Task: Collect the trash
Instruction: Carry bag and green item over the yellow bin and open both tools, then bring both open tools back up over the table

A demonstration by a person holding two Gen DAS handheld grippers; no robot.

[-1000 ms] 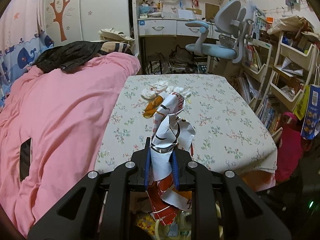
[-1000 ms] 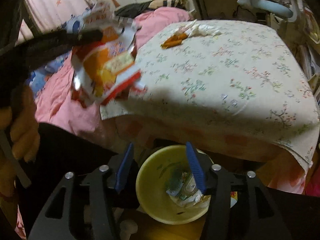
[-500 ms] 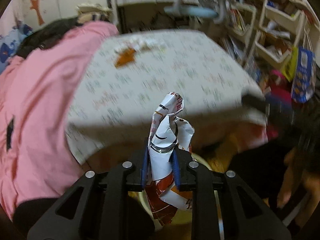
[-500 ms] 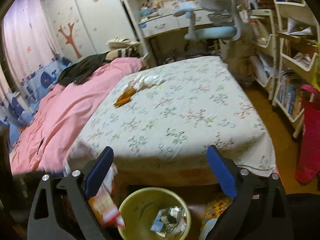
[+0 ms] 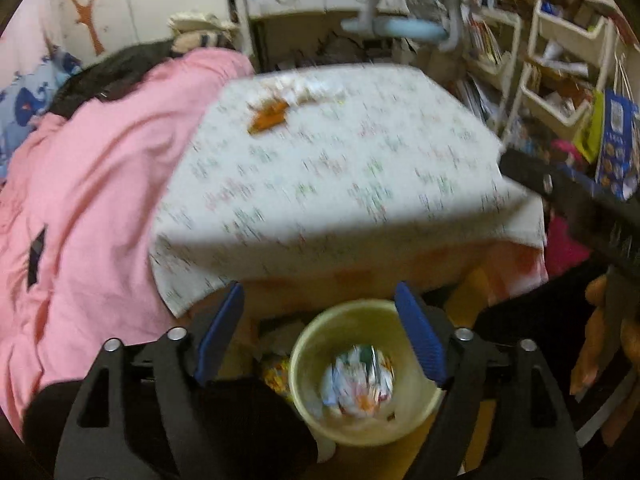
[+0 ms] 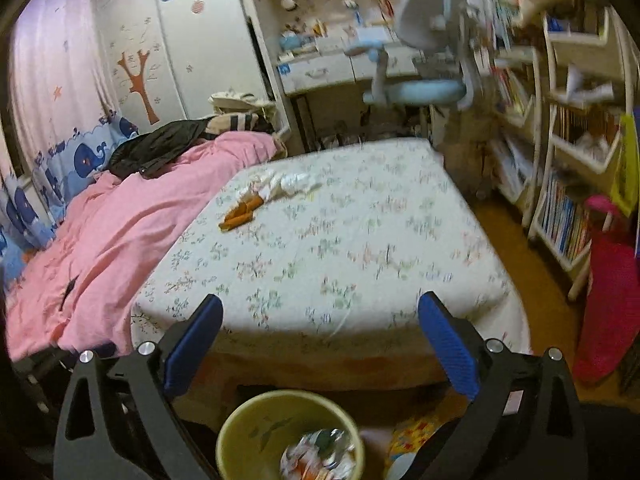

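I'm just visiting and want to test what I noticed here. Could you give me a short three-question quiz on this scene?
1. True or false: the left claw grips a wrapper.
2. Where does the crumpled wrapper trash lie? A) on the pink quilt B) inside the round yellow plastic bin C) on the desk chair
3. What trash remains on the floral-print bedsheet?

Key:
1. False: its jaws have just been opening and nothing is between them.
2. B
3. An orange wrapper and crumpled white tissue paper, lying together near the far left corner.
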